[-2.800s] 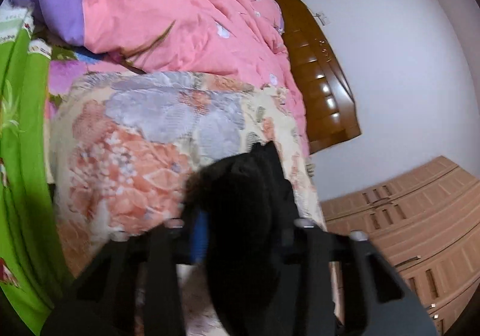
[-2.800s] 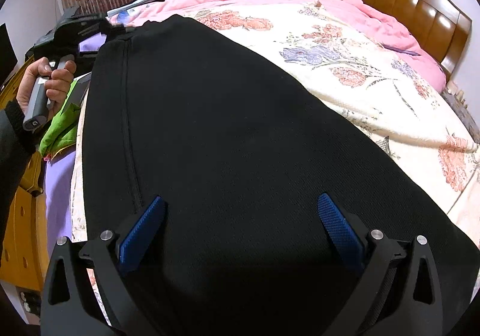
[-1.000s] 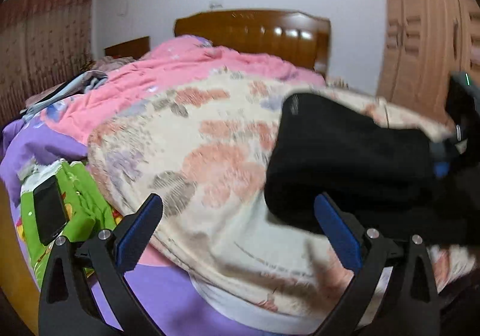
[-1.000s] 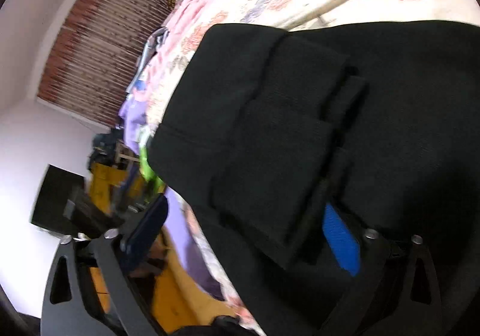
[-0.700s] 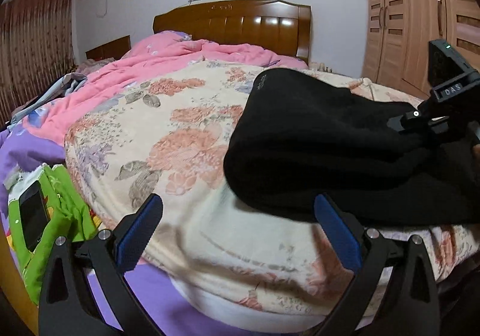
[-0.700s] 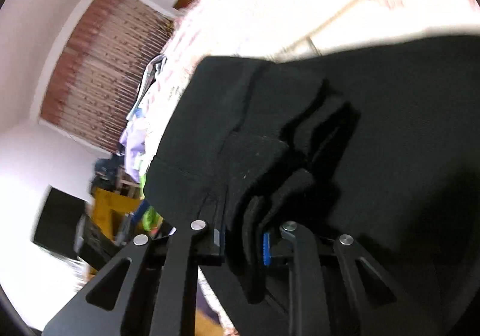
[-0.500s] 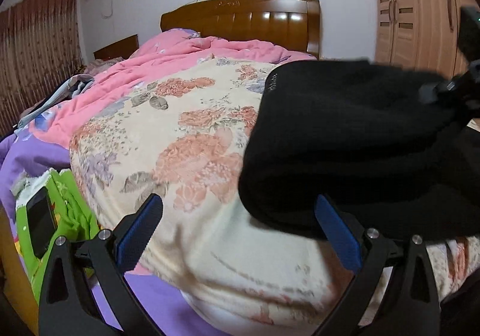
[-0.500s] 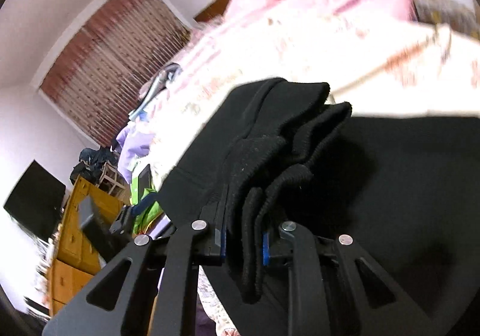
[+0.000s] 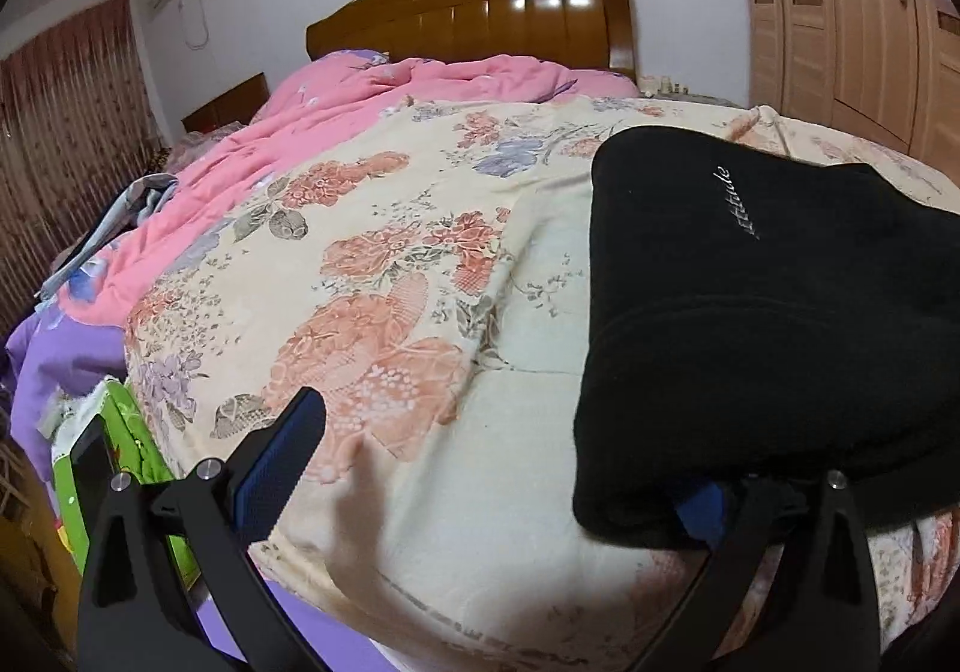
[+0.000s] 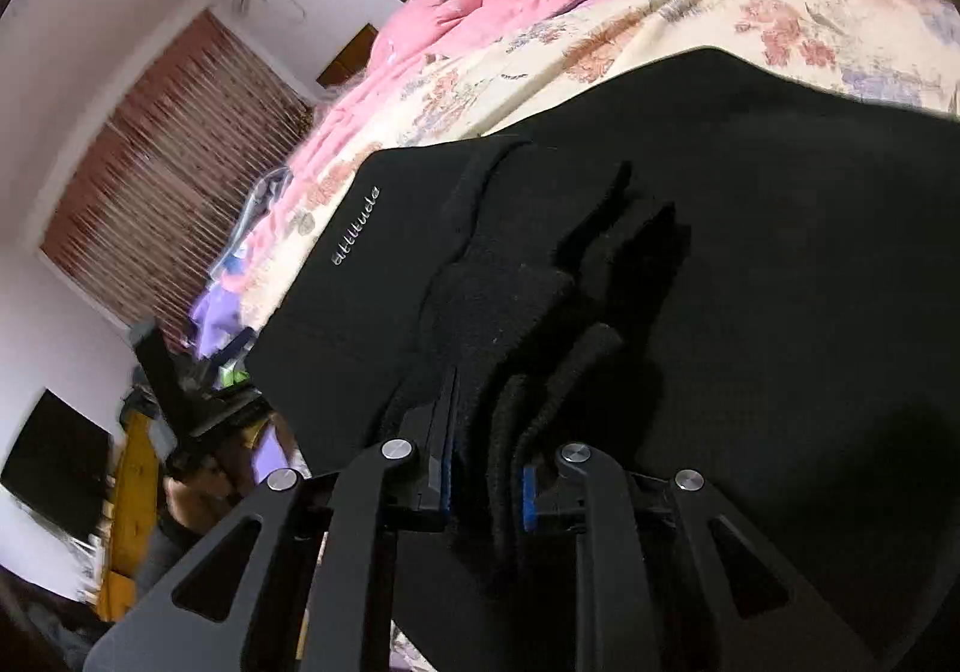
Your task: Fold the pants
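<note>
Black pants (image 9: 750,342), with a small silver word on them, lie folded on the right side of the floral quilt (image 9: 372,276). My left gripper (image 9: 498,456) is open at the near edge of the bed. Its left pad is bare over the quilt, and its right pad (image 9: 699,510) is tucked under the corner of the pants' fold. In the right wrist view my right gripper (image 10: 486,480) is shut on a thick bunch of the pants (image 10: 780,264), several layers of edge pinched between the blue pads. The rest of the cloth spreads out ahead of it.
A pink duvet (image 9: 336,132) lies behind the quilt, below a wooden headboard (image 9: 480,24). A wardrobe (image 9: 852,12) stands at the right. A green packet with a dark phone (image 9: 90,462) lies on a purple sheet at the bed's left edge. Curtains (image 10: 156,168) hang on the far wall.
My right gripper closed on the bunched pants edges and carried them across. My left gripper, which let go earlier, moved in until its right finger slid under the fold.
</note>
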### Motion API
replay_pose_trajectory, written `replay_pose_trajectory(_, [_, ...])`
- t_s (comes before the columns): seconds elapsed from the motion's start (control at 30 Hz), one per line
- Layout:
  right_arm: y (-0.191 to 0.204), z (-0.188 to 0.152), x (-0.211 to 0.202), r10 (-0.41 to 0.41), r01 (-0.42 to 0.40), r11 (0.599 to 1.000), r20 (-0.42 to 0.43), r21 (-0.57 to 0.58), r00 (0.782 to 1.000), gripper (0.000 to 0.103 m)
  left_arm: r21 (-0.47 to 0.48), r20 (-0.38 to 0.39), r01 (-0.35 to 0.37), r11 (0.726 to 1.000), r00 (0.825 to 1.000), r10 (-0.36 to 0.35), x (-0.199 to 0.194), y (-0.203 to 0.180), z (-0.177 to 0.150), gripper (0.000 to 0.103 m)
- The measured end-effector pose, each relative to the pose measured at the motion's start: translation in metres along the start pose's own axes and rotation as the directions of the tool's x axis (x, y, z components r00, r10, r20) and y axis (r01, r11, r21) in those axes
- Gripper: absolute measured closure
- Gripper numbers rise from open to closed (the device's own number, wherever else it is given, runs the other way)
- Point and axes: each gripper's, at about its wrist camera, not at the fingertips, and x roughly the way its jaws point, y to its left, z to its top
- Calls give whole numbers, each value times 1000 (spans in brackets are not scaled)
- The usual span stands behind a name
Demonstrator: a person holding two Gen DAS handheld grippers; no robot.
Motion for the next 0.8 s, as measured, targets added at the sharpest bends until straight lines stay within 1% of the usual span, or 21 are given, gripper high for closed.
replay_pose_trajectory(0.1, [19,-1,3,-32,33,996,12,-80,999,85,-49,-25,29,998,999,-30,4,8,0,1])
replay_pose_trajectory(0.27, [11,-2,3,-8,9,999,15,-50,1000,85,-55,-26,11,998,1000,-13,2,5,0,1])
replay_pose_trajectory(0.43, [31,1,-13,-7,13,996,63,-92,998,85,-35,-36,-2,999,999,1,2,2,1,1])
replay_pose_trajectory(0.5, [25,-4,-14,-17,21,995,47,-95,999,85,-52,-41,5,999,999,-7,3,3,1,1])
replay_pose_trajectory(0.53, [17,-7,-5,-29,30,997,15,-75,999,85,-62,-43,11,998,999,-13,3,4,0,1])
replay_pose_trajectory(0.57, [10,-10,1,-27,27,998,8,-59,1000,85,-74,-45,19,997,999,-22,4,6,-1,1])
replay_pose_trajectory(0.6, [4,-12,2,-7,7,999,10,-38,1000,85,-84,-47,24,996,998,-28,4,7,-2,1])
replay_pose_trajectory(0.63, [2,-12,-1,-4,5,999,6,-32,1000,85,-89,-55,28,996,998,-33,4,7,-2,1])
replay_pose_trajectory(0.7, [5,-11,-6,-20,21,998,10,-54,1000,85,-59,-69,22,998,997,-26,0,5,-1,1])
replay_pose_trajectory(0.77, [10,-11,-6,-35,36,997,10,-72,999,85,41,-74,10,999,997,-7,-12,-2,-1,1])
replay_pose_trajectory(0.8, [8,-12,-6,-33,33,997,10,-67,999,85,99,-74,-7,995,997,14,-18,-6,-1,2])
